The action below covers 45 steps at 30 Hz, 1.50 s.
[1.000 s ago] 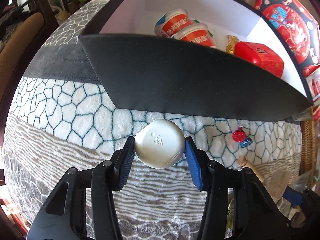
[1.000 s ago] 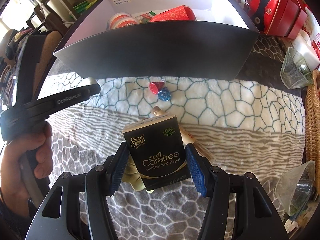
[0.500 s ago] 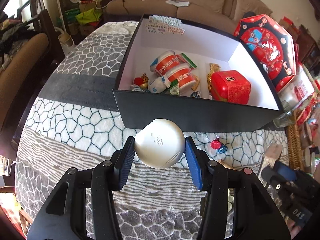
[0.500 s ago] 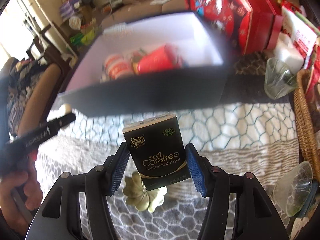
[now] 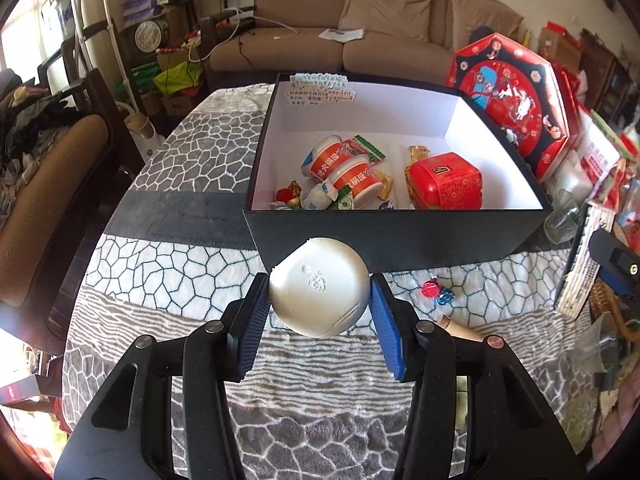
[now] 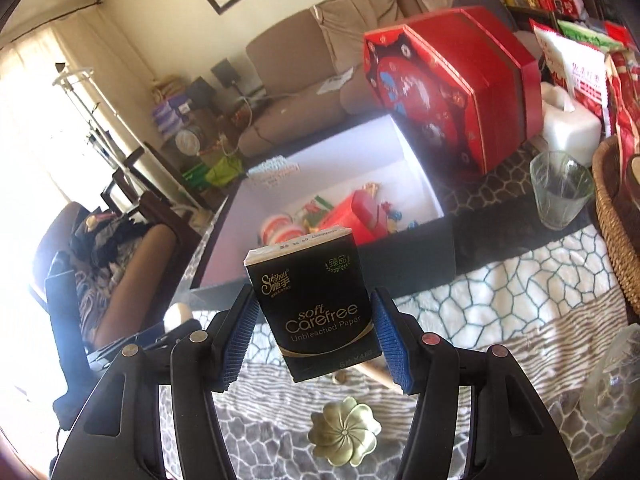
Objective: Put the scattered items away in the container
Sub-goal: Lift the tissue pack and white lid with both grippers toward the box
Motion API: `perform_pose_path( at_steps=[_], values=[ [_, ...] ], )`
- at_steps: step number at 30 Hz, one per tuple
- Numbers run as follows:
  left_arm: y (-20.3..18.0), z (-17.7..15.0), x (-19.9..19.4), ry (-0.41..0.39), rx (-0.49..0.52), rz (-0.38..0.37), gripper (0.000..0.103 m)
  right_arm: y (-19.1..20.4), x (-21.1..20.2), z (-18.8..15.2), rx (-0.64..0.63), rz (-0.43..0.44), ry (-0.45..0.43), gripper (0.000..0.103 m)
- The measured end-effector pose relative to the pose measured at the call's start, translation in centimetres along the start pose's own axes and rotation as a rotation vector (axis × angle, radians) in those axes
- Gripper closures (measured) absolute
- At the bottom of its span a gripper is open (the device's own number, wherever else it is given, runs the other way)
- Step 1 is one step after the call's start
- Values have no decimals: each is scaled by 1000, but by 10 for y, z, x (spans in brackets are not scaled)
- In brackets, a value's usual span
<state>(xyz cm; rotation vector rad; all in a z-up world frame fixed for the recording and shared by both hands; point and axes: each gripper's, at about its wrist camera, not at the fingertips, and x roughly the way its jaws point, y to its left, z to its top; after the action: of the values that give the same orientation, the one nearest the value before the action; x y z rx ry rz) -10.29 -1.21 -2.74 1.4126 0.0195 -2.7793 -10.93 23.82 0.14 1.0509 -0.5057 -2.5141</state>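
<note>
Both grippers have risen since a second ago, so the black box (image 5: 400,236) now shows its inside; left gripper (image 5: 319,309) pinches a white cup (image 5: 319,291) before its near wall; right gripper (image 6: 314,336) clamps a tissue pack (image 6: 312,308), seemingly short of that wall.

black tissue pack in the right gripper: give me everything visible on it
The tissue pack is a small black soft-wrapped block, gold "soft Carefree Unbleached Paper" lettering, a green leaf mark top right, a pale top edge with print. It stands roughly upright, slightly tilted, clamped at its lower sides by the right gripper's blue ribbed pads, held clear above the patterned cloth, short of the open box.
</note>
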Motion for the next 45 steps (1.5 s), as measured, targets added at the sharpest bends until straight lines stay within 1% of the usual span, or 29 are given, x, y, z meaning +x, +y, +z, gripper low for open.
perform_pose_path(
  at_steps=[2, 4, 6, 8, 11, 14, 19, 22, 27, 30, 35, 39, 45],
  values=[
    [1, 0, -8, -38, 1, 16, 56, 3, -7, 2, -14, -6, -37, 44],
    [-1, 0, -21, -103, 10, 38, 56, 8, -13, 4, -35, -33, -67, 44],
    [-7, 0, -36, -171, 36, 56, 56, 8, -21, 5, -30, -27, -103, 44],
    [-12, -1, -46, -222, 54, 62, 56, 8, -30, 6, -26, -24, -148, 44],
    [-18, 0, -55, -271, 63, 33, 56, 12, -40, 8, -57, -46, -209, 44],
    [-21, 1, -61, -310, 58, 14, 56, 16, -47, 7, -97, -61, -244, 44],
    [-18, 2, -72, -360, 8, -19, 56, 23, -57, 5, -144, -87, -305, 44],
    [-14, 4, -77, -380, -20, -45, 56, 21, -63, 6, -141, -83, -331, 44],
    [-13, 3, -88, -424, -31, -40, 56, 19, -68, 6, -134, -58, -344, 44],
    [-12, 2, -92, -445, -35, -39, 56, 21, -68, 5, -147, -64, -344, 44],
    [-8, 2, -86, -432, -45, -30, 56, 20, -65, 5, -152, -59, -325, 44],
    [3, 5, -83, -425, -85, -41, 56, 19, -68, 5, -146, -54, -334, 44],
    [18, 5, -83, -423, -120, -22, 56, 16, -67, 4, -145, -69, -323, 44]
  ],
)
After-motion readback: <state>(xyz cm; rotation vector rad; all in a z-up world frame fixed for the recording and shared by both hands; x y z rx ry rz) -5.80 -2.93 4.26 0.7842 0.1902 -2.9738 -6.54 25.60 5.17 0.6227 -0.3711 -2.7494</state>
